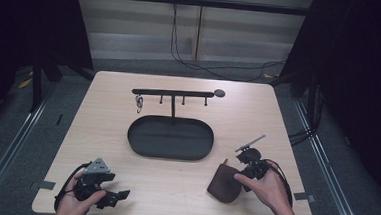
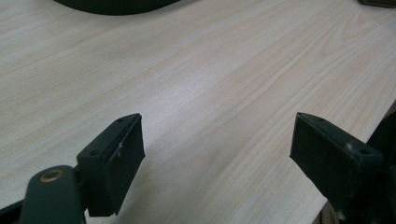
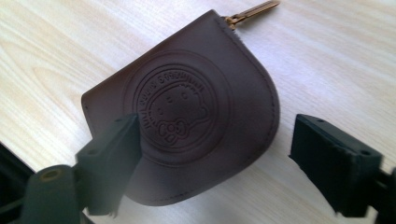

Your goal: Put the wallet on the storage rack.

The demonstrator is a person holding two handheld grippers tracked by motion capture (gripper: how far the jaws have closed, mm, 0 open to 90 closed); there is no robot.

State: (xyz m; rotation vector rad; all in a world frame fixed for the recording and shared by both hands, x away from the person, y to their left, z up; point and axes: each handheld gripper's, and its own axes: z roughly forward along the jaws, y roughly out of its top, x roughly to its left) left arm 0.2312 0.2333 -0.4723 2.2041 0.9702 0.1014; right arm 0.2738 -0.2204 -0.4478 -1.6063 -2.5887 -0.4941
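The pouch (image 1: 225, 185) lies flat on the table (image 1: 102, 132) near the front edge, right of centre, its zip pull (image 3: 252, 11) pointing away from the right gripper (image 3: 215, 163). That gripper's 2 jaws stand wide, nothing pressed between them; the pouch sits just ahead, one jaw overlapping it in the right gripper view. The left gripper (image 2: 215, 154) hovers close to the front left edge, jaws wide over bare wood. The tray (image 1: 170, 137) with its rack (image 1: 173, 93) holds the middle; open tabletop lies between it and both grippers.
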